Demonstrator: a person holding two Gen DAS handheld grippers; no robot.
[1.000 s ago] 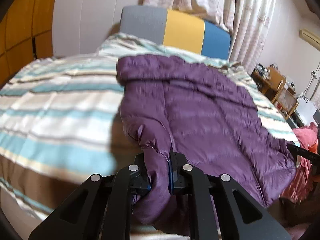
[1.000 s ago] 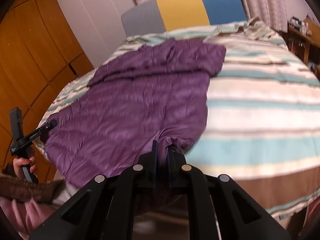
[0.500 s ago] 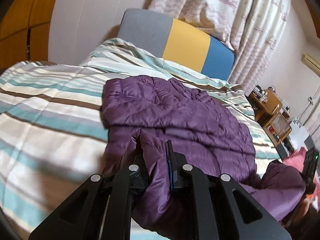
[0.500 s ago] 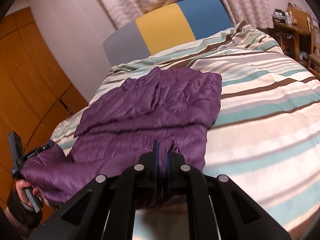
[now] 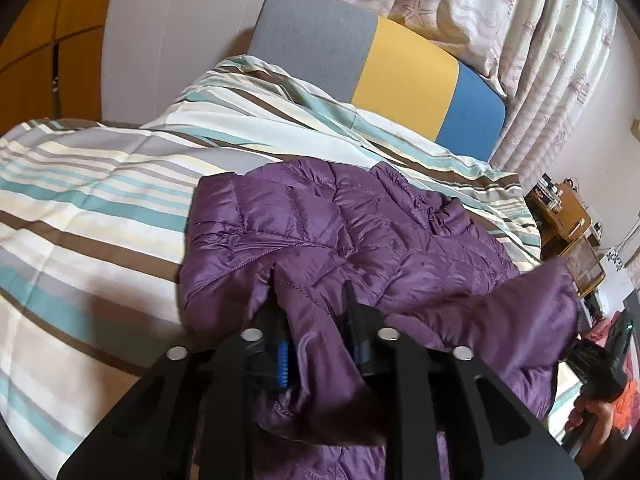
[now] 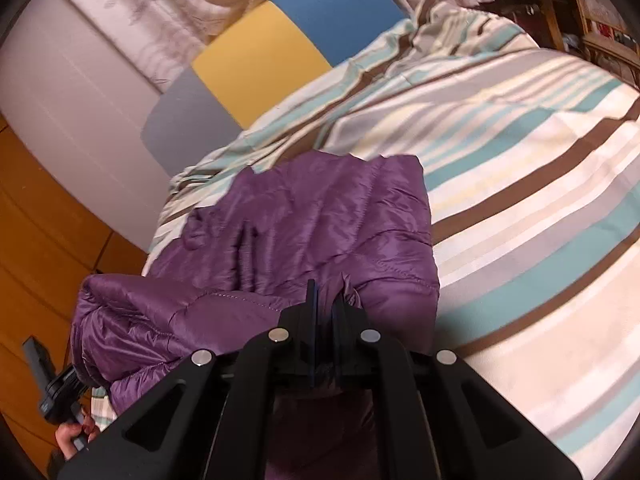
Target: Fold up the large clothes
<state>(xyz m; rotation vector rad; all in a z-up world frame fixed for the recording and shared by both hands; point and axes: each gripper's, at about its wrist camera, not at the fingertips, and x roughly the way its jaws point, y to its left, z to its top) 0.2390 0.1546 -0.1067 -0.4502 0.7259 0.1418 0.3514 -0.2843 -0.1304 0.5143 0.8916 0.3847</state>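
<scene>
Jacket (image 5: 360, 240), one only, purple and quilted, lies on the striped bedcover (image 5: 100, 208), with its long axis running away from both grippers toward the three-colour headboard (image 5: 400, 76). Its near hem is lifted and brought forward over the body, so the fold is half made.

Going from the left: the left gripper (image 5: 314, 320) has the hem corner between its fingers, but the jaws are opening and the pads seem no longer to press the cloth; the rest of the jacket lies straight ahead of it and to its right. The right gripper (image 6: 324, 312) is clamped tight on the other hem corner, with the jacket ahead of it and to its left.

Both hands are about equally near the hem. I think the coming move depends on laying the hem down ahead of the fingers, toward the collar.

Count: one jacket, two grippers, one bedcover, one headboard.
</scene>
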